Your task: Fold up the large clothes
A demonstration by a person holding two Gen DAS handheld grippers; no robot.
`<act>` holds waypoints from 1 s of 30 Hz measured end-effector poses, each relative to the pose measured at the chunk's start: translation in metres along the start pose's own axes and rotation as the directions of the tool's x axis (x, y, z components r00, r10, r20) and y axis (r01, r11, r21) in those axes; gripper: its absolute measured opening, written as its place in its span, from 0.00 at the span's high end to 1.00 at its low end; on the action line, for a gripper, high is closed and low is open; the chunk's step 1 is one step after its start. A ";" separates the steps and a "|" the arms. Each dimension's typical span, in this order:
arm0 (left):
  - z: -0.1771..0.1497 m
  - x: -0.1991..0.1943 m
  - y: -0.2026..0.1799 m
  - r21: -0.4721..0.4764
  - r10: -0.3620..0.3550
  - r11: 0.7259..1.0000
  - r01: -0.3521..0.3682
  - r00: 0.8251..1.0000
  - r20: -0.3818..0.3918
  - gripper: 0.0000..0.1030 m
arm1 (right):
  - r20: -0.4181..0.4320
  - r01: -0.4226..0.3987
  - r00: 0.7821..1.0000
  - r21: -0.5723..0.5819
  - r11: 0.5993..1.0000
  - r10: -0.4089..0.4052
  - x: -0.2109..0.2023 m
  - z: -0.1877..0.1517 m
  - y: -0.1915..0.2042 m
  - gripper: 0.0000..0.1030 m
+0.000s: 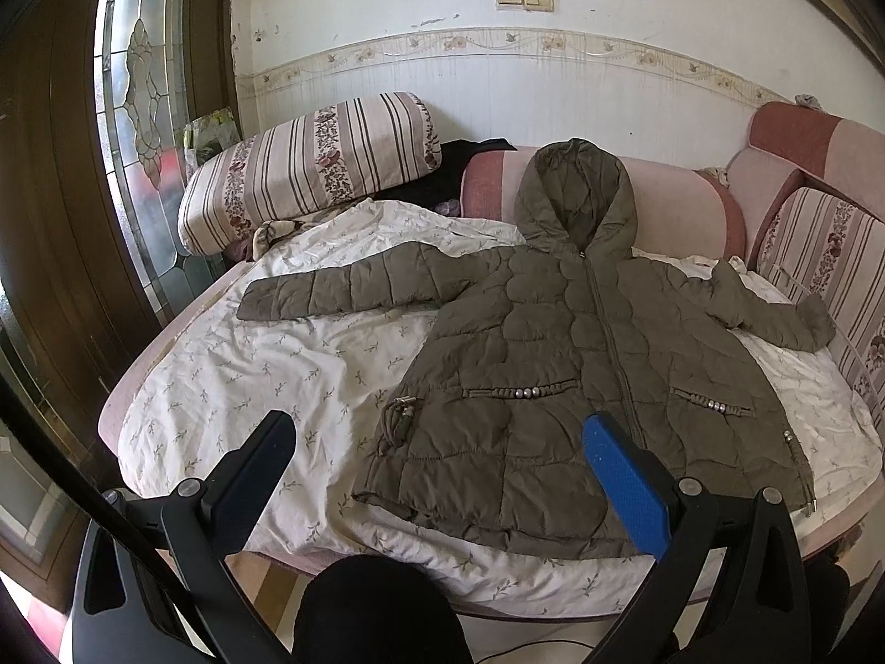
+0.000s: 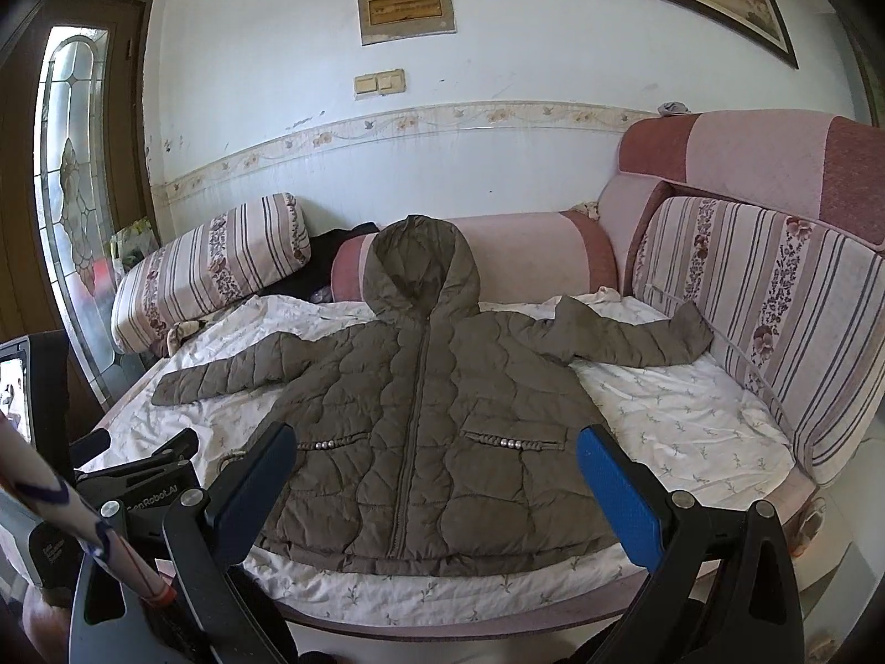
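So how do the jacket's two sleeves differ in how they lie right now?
The left sleeve of the jacket lies nearly straight and flat on the white sheet, angled outward. The right sleeve is bent and bunched near the shoulder, and its cuff reaches the striped cushion, while the left cuff ends on open sheet. Both are the same olive quilted fabric, spread away from the body, and neither is folded in yet.

Leaf-print white sheet, 2 striped floral cushions, pink sofa back, stained-glass door, wall switches
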State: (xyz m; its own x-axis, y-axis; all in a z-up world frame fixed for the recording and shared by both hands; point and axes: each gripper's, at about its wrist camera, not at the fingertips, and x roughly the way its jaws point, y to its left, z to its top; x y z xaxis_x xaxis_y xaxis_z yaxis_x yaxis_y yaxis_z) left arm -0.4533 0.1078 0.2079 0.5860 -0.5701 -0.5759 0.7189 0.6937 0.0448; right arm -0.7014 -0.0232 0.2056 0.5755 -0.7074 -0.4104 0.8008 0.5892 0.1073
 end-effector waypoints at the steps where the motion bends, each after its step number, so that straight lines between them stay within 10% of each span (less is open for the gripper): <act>1: 0.000 0.000 0.000 0.000 -0.001 1.000 0.001 1.000 0.000 0.00 | 0.000 -0.001 1.000 0.000 1.000 0.001 0.000 0.000 0.000 0.00; 21: 0.000 -0.039 -0.003 0.040 0.023 0.999 -0.025 0.997 0.067 0.00 | 0.023 -0.076 0.997 0.043 0.996 0.075 -0.022 -0.005 -0.017 0.00; 30: 0.049 -0.054 0.052 -0.105 0.096 0.991 -0.078 0.979 0.177 0.00 | 0.091 0.046 0.994 0.147 0.988 -0.060 -0.029 0.042 -0.069 0.00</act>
State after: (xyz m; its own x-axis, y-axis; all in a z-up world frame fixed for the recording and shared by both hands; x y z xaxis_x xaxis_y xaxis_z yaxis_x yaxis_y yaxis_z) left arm -0.4297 0.1533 0.2815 0.7092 -0.5698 -0.4152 0.6275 0.7786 0.0033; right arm -0.7663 -0.0600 0.2484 0.5395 -0.7737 -0.3320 0.8419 0.4926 0.2202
